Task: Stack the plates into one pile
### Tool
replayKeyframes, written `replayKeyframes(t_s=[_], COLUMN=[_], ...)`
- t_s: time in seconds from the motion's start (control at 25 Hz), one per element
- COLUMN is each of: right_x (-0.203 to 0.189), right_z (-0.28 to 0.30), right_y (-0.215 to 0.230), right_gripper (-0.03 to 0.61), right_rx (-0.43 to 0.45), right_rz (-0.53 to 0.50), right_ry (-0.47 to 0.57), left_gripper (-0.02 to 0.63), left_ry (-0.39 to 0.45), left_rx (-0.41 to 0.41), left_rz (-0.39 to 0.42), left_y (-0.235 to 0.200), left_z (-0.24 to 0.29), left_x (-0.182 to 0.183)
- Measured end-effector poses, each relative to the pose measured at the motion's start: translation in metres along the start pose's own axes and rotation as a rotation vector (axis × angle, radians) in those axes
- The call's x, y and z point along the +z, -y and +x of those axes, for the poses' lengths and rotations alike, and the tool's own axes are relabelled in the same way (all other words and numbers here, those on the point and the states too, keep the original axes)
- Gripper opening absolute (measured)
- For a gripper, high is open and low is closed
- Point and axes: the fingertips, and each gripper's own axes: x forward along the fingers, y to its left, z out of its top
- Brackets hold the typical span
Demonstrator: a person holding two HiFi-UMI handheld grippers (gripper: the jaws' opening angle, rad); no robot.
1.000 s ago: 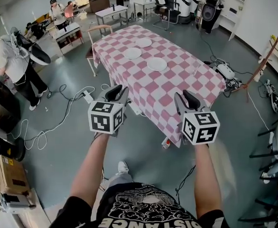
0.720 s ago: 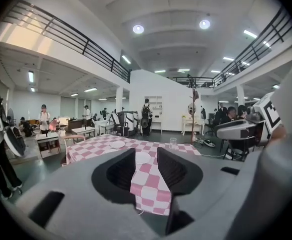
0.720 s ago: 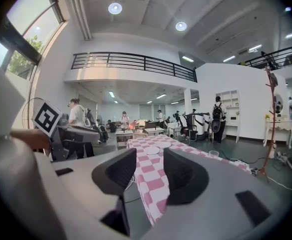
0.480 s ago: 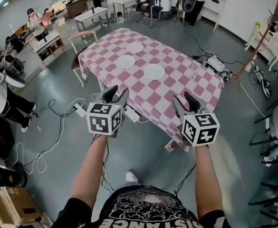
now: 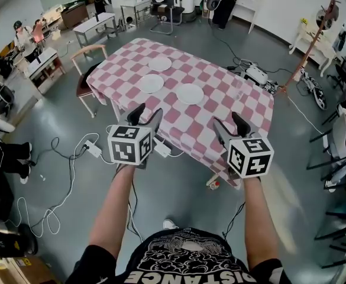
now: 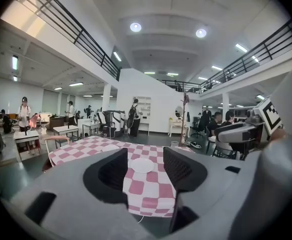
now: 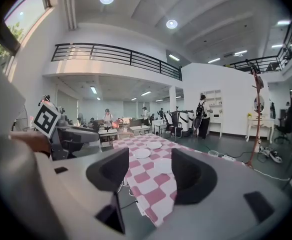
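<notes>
Three plates lie apart on the pink checked table — none on top of another; all sit well ahead of both grippers; the nearest plate is ahead, between the two; the left gripper hangs in the air short of the table; its jaws have just been opening, now apart with nothing in them; the right gripper beside it — the same, jaws just opening, apart and empty

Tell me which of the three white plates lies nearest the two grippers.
The white plate lying alone at the right of the checked tablecloth; the other two plates lie farther back, toward the left.
</notes>
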Motion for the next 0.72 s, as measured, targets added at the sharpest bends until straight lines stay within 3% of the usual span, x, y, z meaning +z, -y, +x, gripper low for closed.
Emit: replayKeyframes(t_s=[0.72], right_x=[0.006], right_z=[0.036], right_y=[-0.005], right_gripper=[0.270], right_rx=[-0.049], right_rz=[0.010], right_ry=[0.007], left_gripper=[0.233], left_ry=[0.021], left_rx=[-0.031], left_rz=[0.016], left_y=[-0.035], left_z=[0.025], left_x=[0.007])
